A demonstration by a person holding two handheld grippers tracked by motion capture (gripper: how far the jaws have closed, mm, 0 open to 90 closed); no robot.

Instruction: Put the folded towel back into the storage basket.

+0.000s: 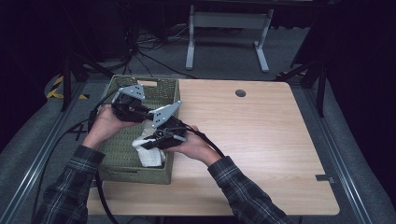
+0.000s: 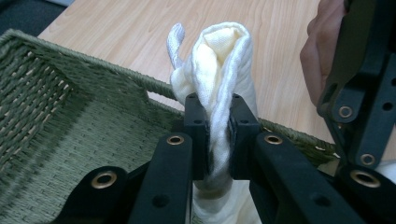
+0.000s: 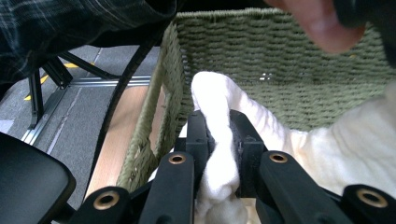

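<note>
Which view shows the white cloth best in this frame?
The left gripper view: the white cloth stands bunched between that hand-held gripper's shut jaws, folds clear, above the green basket. The right gripper view shows it pinched close up but blurred. The high view shows a small patch under the hands.

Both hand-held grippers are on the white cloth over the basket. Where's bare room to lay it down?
The wooden table right of the green basket is bare, out to its edges and round cable hole. It is crowded over the basket, where the left gripper and right gripper pinch the white cloth.
</note>
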